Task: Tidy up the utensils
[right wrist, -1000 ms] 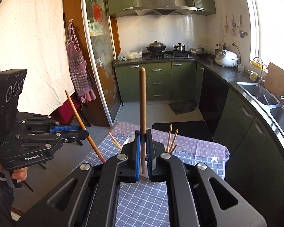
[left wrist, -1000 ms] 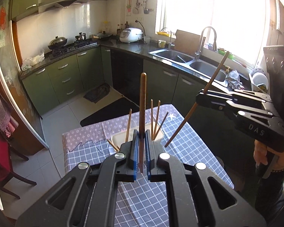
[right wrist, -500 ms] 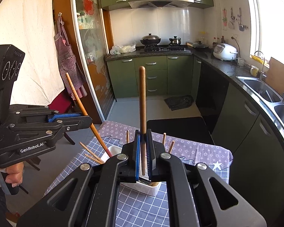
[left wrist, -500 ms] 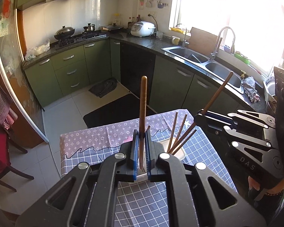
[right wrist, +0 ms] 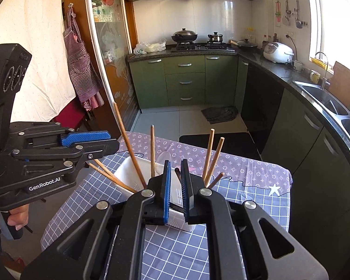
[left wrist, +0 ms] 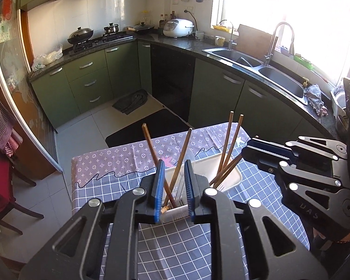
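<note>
The left hand-held gripper (left wrist: 173, 170) had its blue pads (left wrist: 158, 186) spread a little. The jaws had just been opening, and two dark chopsticks (left wrist: 181, 158) stood loose in the gap, crossing each other, with neither pad pressing on them. The right hand-held gripper (right wrist: 175, 166) also had its pads slightly parted. A short dark chopstick tip (right wrist: 177, 173) leaned in that gap, and it was not pinched. Both tools pointed down over the near side of a white container (left wrist: 232, 175).

In the right wrist view the left tool hovered just left of the container, gripped from below by a hand (right wrist: 16, 219). In the left wrist view the right tool hung just right of the container, and nothing was in its jaws.

All the chopsticks stood in the container, leaning against its walls. A light-coloured bunch (left wrist: 228, 149) fanned out at its right end, and several more (right wrist: 128, 144) tilted at its left end.

The container sat on the counter (left wrist: 175, 240), which was covered by a grey-blue checked cloth. A purple patterned cloth (left wrist: 119, 156) lay along the far edge. Beyond it were a dark floor mat (left wrist: 149, 126), green cabinets (left wrist: 88, 79) and a steel sink (left wrist: 256, 65) under the bright window.
</note>
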Tool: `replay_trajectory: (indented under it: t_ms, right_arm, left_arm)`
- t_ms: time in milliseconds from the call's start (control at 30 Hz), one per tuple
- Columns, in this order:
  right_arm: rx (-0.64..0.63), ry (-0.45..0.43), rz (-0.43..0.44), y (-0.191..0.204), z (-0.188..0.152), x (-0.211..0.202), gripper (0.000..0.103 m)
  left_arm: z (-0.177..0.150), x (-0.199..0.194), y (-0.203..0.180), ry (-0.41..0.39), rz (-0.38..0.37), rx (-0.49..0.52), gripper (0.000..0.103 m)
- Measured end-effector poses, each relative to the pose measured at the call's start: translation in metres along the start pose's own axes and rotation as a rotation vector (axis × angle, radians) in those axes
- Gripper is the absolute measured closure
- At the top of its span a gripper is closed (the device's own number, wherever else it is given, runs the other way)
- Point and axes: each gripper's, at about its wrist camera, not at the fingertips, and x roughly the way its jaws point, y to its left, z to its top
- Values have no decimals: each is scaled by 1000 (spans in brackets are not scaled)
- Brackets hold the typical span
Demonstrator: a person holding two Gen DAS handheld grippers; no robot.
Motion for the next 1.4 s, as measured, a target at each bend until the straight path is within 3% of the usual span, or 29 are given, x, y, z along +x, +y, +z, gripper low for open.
replay_trajectory:
  t_ms: [33, 100, 167, 300, 367, 600, 833, 1100, 1267, 1400]
  right_arm:
    - [0, -15, 3, 2, -1, -9, 92]
    - [-1, -54, 1, 5, -8, -33, 84]
    - [-3, -97, -4, 9, -18, -59, 80]
    - [24, -174, -13, 14, -57, -108, 70]
    - [43, -200, -30, 15, -85, -127, 65]
    - [88, -239, -64, 34, -191, -166, 29]
    - [141, -300, -23, 47, -238, -198, 5]
    - [57, -325, -88, 82, -255, -229, 5]
    - [22, -352, -118, 100, -260, -246, 5]
    - [27, -354, -148, 103, -263, -250, 5]
  left_arm:
    - [-1, -7, -1, -18, -6, -1, 85]
    - [-6, -26, -2, -68, -11, -12, 72]
    - [-16, -50, -5, -137, -13, -16, 49]
    - [-58, -91, -12, -238, 16, -13, 40]
    - [-85, -103, -14, -249, 11, -22, 29]
    - [-179, -133, -14, -283, 57, -84, 20]
    - [-241, -171, -16, -328, 101, -126, 10]
    - [-270, -200, -20, -327, 102, -136, 7]
    - [-274, -205, -28, -341, 136, -106, 7]
    - [-273, -204, -33, -328, 110, -100, 7]
